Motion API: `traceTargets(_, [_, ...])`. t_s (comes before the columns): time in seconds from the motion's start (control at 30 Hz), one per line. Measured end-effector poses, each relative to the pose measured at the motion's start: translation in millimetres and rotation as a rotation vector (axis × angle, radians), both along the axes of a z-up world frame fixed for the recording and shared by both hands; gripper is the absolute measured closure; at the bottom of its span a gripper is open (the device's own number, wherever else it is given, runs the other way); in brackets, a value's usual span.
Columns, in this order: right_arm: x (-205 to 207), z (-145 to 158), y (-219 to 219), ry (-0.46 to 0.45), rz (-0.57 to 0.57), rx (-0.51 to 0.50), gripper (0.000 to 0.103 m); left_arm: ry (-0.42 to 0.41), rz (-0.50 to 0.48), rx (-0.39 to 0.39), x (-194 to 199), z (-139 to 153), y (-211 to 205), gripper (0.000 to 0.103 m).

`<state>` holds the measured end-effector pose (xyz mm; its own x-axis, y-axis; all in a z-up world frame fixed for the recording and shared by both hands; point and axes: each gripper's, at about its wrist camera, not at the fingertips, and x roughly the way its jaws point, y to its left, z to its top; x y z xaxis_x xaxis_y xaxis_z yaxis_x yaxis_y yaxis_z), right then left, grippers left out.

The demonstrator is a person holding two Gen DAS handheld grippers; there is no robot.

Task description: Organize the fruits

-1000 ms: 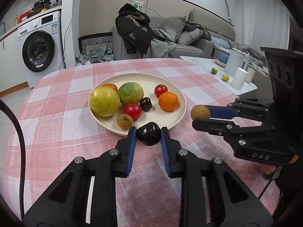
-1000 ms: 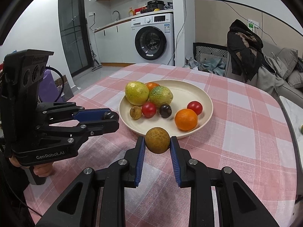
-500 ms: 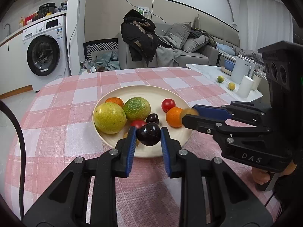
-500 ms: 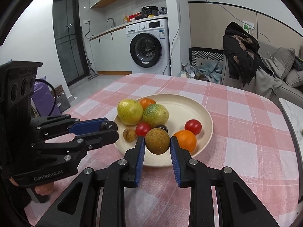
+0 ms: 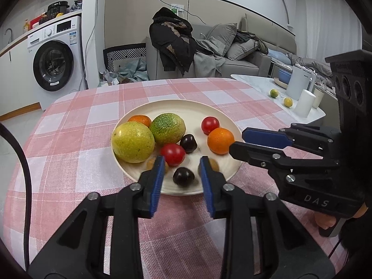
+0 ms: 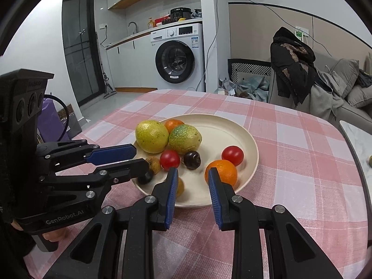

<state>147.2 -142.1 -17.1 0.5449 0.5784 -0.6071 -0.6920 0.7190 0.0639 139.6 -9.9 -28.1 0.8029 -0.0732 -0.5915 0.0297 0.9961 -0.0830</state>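
Left tool (image 5: pixel 181 165) just opening, dark fruit (image 5: pixel 183 177) loose between pads.

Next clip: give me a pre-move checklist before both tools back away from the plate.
1. Small dark round fruit lying on the cream round plate: ok.
2. Left tool jaws have just been opening; dark fruit between them, untouched: ok.
3. Small brown round fruit on the plate, outside the right tool: ok.
4. Brown fruit settled: cannot tell, blurred.
5. Tools not touching each other: ok.
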Motion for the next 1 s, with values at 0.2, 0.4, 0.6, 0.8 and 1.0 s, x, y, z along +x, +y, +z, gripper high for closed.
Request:
traceTargets(0.2, [-3, -2, -2, -0.023, -0.011, -0.019, 0.056, -0.06, 0.046, 0.046, -15, 8, 2, 0.017])
traceTargets(0.4, [-8, 0, -8, -0.044, -0.011, -0.003, 0.024, -0.095, 0.064, 0.044, -33, 15, 10, 0.005])
traceTargets(0.6, [-11, 3, -16, -0.051, -0.018, 0.035, 0.002, -0.132, 0.067, 0.058, -52, 21, 13, 0.001])
traceTargets(0.8, [-16, 6, -24, -0.067, -0.012, 0.064, 0.0, -0.145, 0.077, 0.053, -64, 22, 16, 0.001])
traceTargets(1.0, [-24, 11, -30, -0.086, 0.003, 0.098, 0.0, -0.17, 0.084, 0.048, -75, 24, 18, 0.001])
